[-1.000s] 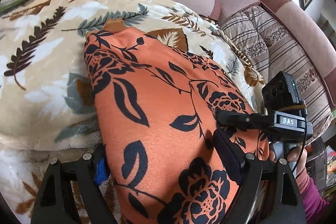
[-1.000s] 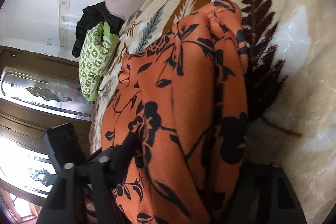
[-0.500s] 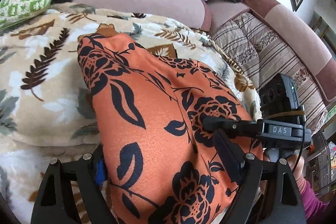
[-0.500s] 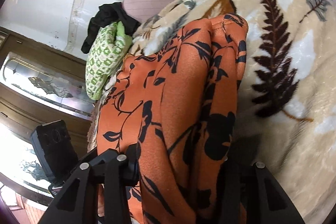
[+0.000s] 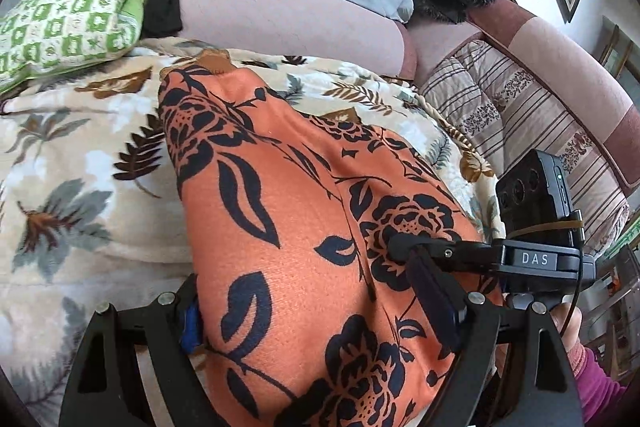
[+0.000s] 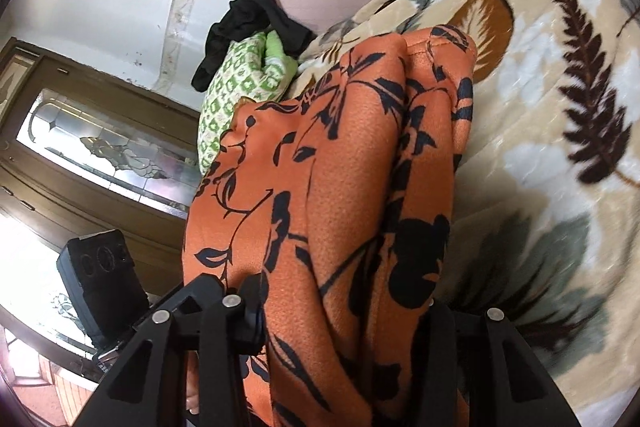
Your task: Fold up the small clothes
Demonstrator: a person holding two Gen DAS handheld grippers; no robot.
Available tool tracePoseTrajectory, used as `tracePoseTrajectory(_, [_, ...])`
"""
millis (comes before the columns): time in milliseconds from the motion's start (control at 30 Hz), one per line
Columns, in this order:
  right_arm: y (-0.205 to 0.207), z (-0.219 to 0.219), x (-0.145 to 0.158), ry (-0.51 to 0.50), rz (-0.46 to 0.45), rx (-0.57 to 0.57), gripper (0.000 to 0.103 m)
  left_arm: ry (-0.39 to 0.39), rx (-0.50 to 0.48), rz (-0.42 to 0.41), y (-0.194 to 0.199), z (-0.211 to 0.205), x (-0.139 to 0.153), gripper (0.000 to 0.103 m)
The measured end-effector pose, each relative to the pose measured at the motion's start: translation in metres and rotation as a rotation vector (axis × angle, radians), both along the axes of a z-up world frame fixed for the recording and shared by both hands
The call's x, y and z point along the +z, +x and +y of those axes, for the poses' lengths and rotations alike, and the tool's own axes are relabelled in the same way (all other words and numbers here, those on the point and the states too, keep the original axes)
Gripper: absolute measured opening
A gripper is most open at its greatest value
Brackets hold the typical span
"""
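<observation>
I am pinching the orange cloth between my left fingers and between my right fingers, blanket lying beyond them.

The only text that can be read is "DAS", in white capital letters on a small label on the black body of the right tool, seen from the left wrist camera. No other word, number or sign is readable.
</observation>
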State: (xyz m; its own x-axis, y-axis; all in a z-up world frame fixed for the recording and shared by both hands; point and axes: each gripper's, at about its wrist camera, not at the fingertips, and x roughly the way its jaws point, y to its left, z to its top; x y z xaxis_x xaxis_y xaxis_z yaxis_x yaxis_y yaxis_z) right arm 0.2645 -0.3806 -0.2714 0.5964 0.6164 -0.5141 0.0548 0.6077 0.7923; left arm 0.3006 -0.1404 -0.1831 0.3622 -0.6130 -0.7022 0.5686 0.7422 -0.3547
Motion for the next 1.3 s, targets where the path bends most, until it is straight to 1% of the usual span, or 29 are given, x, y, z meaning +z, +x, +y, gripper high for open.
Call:
tracePoseTrajectory(300, [-0.011,0.032,0.008,0.002,-0.001,0.033,0.046,0.002,0.041,-0.005,-0.009,0.035,-0.001,0.087])
tracePoseTrajectory(533, [-0.006,0.059,0.007,-0.019,0.011,0.054,0.046,0.021,0.06,0.009,-0.012,0.053,-0.011,0.087])
tracePoseTrajectory(600, [-0.003,0.065,0.004,-0.029,0.018,0.059,0.046,0.04,0.071,0.019,-0.009,0.054,-0.019,0.087])
tracePoseTrajectory(700, [0.004,0.07,-0.005,-0.054,0.045,0.054,0.046,0.103,0.095,0.076,0.001,0.053,-0.04,0.087])
tracePoseTrajectory(767, [0.011,0.074,-0.019,-0.113,0.096,0.051,0.05,0.182,0.133,0.134,0.008,0.052,-0.061,0.087])
tracePoseTrajectory(800, [0.012,0.076,-0.026,-0.146,0.129,0.044,0.054,0.207,0.142,0.141,0.009,0.052,-0.065,0.087])
tracePoseTrajectory(833, [0.014,0.077,-0.033,-0.178,0.165,0.024,0.057,0.21,0.143,0.145,0.01,0.053,-0.066,0.087])
tracePoseTrajectory(867, [0.015,0.075,-0.036,-0.169,0.171,0.012,0.059,0.2,0.147,0.145,0.009,0.056,-0.064,0.087])
tracePoseTrajectory(900, [0.014,0.074,-0.036,-0.15,0.176,0.008,0.06,0.191,0.158,0.134,0.008,0.059,-0.059,0.087])
tracePoseTrajectory(967, [0.013,0.071,-0.028,-0.173,0.183,0.002,0.06,0.182,0.179,0.093,0.005,0.066,-0.047,0.087])
tracePoseTrajectory(1133, [-0.002,0.065,0.002,-0.254,0.13,-0.04,0.06,0.191,0.241,0.019,-0.001,0.085,-0.028,0.087])
tracePoseTrajectory(1233, [-0.02,0.062,0.028,-0.329,0.043,-0.077,0.06,0.243,0.272,-0.034,-0.007,0.09,-0.019,0.087])
tracePoseTrajectory(1267, [-0.027,0.064,0.04,-0.365,-0.005,-0.087,0.06,0.26,0.278,-0.048,-0.01,0.09,-0.018,0.087])
tracePoseTrajectory(1300, [-0.031,0.067,0.047,-0.386,-0.029,-0.092,0.06,0.278,0.282,-0.055,-0.014,0.09,-0.016,0.087])
